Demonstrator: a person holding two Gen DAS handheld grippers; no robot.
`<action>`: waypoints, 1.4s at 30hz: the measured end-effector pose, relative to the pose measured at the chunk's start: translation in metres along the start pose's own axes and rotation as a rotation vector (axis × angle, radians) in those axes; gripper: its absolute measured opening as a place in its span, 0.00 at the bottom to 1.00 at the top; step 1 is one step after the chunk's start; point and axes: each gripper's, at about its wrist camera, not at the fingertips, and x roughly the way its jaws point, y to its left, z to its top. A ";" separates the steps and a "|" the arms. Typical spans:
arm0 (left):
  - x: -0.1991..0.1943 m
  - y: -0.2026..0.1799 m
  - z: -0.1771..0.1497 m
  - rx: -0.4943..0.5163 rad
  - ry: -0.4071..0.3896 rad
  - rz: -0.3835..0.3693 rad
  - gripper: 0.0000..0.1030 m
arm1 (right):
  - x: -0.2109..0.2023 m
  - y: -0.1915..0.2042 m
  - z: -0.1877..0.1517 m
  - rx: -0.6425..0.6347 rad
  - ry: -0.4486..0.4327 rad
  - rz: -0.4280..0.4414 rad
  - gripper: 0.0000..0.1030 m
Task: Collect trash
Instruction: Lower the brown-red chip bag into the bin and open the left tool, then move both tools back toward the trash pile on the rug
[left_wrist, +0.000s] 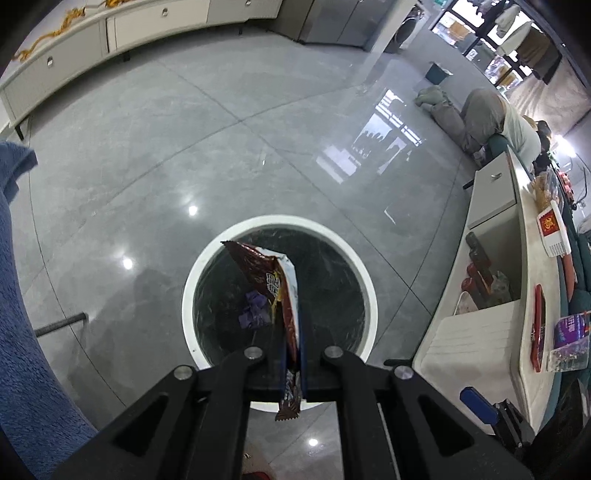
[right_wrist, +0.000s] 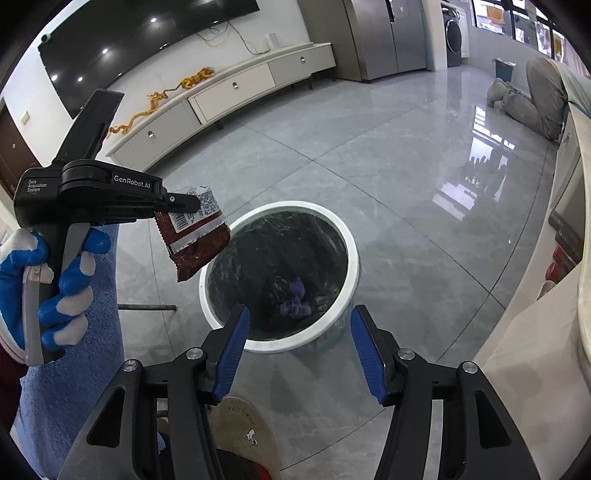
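Holding a red snack wrapper (left_wrist: 275, 284) pinched in the left gripper (left_wrist: 293, 363) above the near rim of the lined white trash bin (left_wrist: 280, 223), ready to drop beside purple scrap (left_wrist: 253, 310) inside. Right gripper (right_wrist: 299, 347) spread wide, empty, aimed bin-ward.

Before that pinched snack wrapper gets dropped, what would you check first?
1. Left gripper shut on the dark red foil snack wrapper: ok.
2. Wrapper over the mouth of the round white-rimmed bin with black liner: cannot tell; the right wrist view shows it nearer the rim.
3. Bin upright, open: ok.
4. Room above the purple crumpled trash inside: ok.
5. Right gripper open, empty: ok.
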 end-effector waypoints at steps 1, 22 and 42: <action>0.001 0.001 0.000 -0.005 0.006 -0.005 0.05 | 0.000 -0.001 0.000 0.001 0.002 -0.001 0.55; -0.020 -0.010 -0.003 0.029 -0.042 -0.023 0.61 | 0.001 -0.007 -0.004 0.018 0.016 -0.021 0.56; -0.330 0.044 -0.130 0.038 -0.651 0.073 0.63 | -0.118 0.118 0.022 -0.247 -0.224 0.071 0.61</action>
